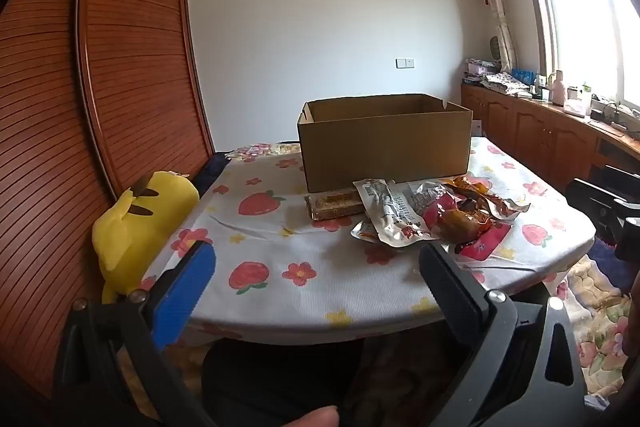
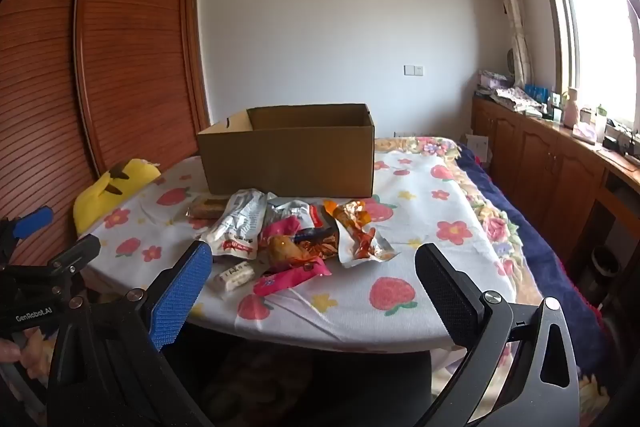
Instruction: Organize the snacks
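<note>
Snack packets (image 2: 296,235) lie in a loose heap near the middle of the surface (image 2: 420,291), just in front of the open cardboard box (image 2: 288,151), which stands toward the far edge. I judge them light, crinkly and slippery: foil and plastic film that will buckle under a pinch. One wrapped bar (image 1: 334,205) sits at the heap's left, close to the box; it looks stiffer and flat. A small white packet (image 2: 235,277) lies nearest the front edge.

Best hold, I think: a sealed end or flat margin of each packet, not the puffed middle. The pink one (image 2: 292,277) overlaps its neighbours, so lifting it may drag others.

Left gripper (image 1: 316,267): jaws spread wide, empty, held off the front edge, aimed at the box. Right gripper (image 2: 314,271): jaws likewise spread, empty, hovering at the front edge facing the heap. A yellow plush toy (image 1: 136,223) leans at the left edge.
</note>
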Tool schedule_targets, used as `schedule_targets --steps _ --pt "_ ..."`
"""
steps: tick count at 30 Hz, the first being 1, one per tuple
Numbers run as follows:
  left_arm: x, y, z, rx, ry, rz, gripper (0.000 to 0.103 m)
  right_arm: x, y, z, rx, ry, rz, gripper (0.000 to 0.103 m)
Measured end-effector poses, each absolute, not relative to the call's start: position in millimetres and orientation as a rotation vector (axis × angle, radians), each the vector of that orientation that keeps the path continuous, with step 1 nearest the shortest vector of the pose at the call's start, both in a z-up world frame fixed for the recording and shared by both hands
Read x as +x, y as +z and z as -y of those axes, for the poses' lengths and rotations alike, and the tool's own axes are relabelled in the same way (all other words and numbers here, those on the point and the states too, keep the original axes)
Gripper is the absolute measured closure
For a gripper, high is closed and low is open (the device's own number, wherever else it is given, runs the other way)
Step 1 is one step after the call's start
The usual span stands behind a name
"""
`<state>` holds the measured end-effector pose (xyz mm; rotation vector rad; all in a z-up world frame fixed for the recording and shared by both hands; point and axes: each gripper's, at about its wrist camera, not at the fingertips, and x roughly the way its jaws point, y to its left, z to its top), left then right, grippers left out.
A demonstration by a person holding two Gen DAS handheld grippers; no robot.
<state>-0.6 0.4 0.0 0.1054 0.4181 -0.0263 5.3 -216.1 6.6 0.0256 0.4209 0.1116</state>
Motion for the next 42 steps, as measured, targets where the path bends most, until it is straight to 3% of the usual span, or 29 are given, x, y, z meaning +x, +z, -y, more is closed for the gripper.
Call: schedule_targets --steps 42 --pt "-3.4 9.0 0.8 0.113 -0.029 -0.405 0.000 4.5 6.8 216.3 0.013 0.107 -0.425 0.000"
